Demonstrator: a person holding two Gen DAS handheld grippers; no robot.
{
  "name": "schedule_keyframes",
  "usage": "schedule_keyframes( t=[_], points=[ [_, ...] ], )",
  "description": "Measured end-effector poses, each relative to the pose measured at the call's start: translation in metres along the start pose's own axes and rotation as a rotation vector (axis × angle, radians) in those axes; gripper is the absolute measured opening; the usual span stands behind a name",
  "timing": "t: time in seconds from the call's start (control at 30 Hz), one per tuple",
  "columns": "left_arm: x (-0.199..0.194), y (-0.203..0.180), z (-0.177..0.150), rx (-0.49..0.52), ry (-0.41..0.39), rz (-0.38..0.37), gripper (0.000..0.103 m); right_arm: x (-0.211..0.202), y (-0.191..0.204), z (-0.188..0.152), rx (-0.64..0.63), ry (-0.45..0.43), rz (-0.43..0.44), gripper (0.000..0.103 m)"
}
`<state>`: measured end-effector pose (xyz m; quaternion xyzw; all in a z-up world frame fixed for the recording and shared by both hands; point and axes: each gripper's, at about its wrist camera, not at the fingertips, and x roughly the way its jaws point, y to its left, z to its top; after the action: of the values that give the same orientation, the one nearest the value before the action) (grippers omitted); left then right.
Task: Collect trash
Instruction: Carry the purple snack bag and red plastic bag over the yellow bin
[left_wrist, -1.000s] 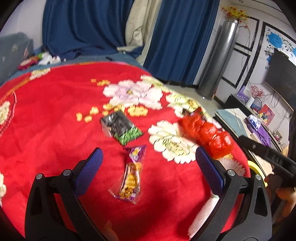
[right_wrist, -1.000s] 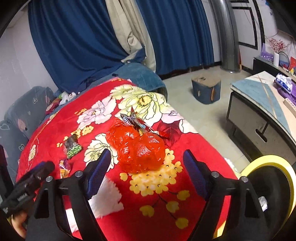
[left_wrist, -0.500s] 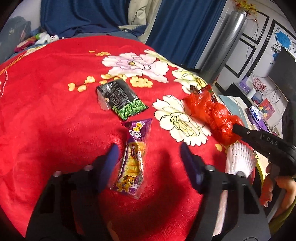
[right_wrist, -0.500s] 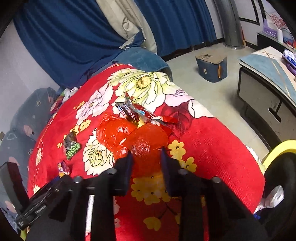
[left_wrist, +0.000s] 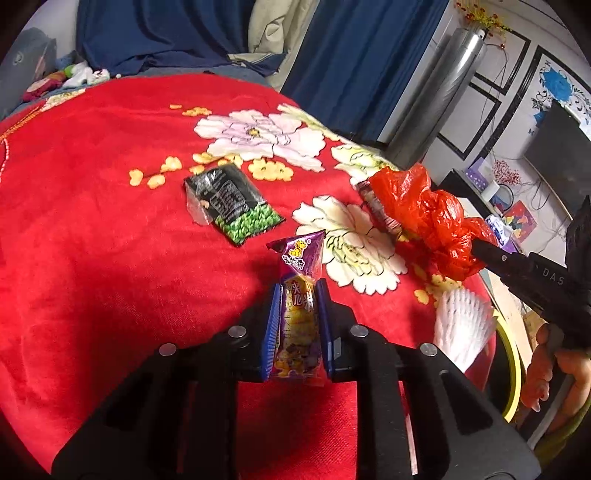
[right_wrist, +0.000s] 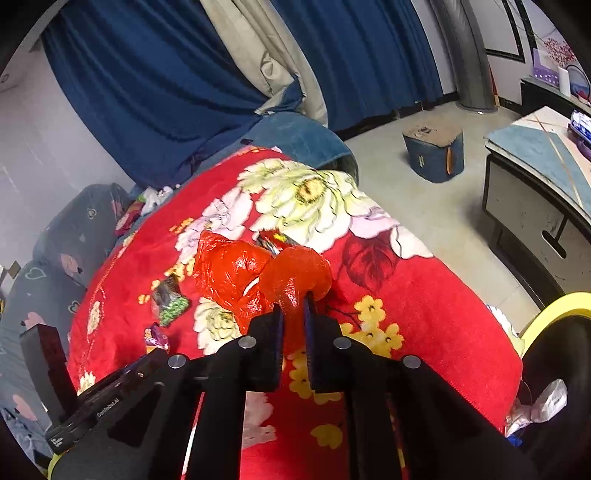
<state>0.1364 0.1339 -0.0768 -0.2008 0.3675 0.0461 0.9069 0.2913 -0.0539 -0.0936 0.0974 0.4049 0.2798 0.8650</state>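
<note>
Between the left tongs (left_wrist: 297, 295): purple snack wrapper (left_wrist: 301, 273), long and narrow, clear lower part showing yellow pieces, a cartoon dog and Chinese characters printed near its pointed top. The blue pads are closing on both its long sides and press it; the top sticks out past the tips.

Ahead and left of the left tongs: black packet (left_wrist: 231, 203), flat on the red flowered blanket (left_wrist: 92, 221), green peas pictured at its near end, a white text panel too small to read.

Between the right tongs (right_wrist: 293, 310): red plastic bag (right_wrist: 258, 273), crumpled, glossy, in two bulging lobes. The tongs are fully closed, pinching a tail of it. A striped wrapper (right_wrist: 275, 242) lies just behind the bag.

Right of the left tongs: white foam net sleeve (left_wrist: 460, 325) at the blanket's edge, with a yellow-rimmed bin (right_wrist: 554, 314) just past that edge, below the right tongs.

Open room: bare blanket to the left of the left tongs; bare floor beyond the blanket's right edge, with a low cabinet (right_wrist: 535, 206) well apart.

Writing: "DAS" on the right tongs' body seen from the left view; "GenRobot.AI" on the left tongs' body seen from the right view.
</note>
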Motion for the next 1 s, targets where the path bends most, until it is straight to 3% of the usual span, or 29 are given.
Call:
schedule_keyframes(
  t=[0.43,1.0],
  points=[
    [-0.038,-0.021,0.012,0.050,-0.116,-0.060,0.014,-0.034,0.022,-0.002,-0.023,-0.067,0.046,0.010],
    [-0.069,-0.064,0.013,0.154,-0.206,-0.172,0.014,-0.095,0.004,-0.021,0.021,-0.178,0.019,0.010]
  ],
)
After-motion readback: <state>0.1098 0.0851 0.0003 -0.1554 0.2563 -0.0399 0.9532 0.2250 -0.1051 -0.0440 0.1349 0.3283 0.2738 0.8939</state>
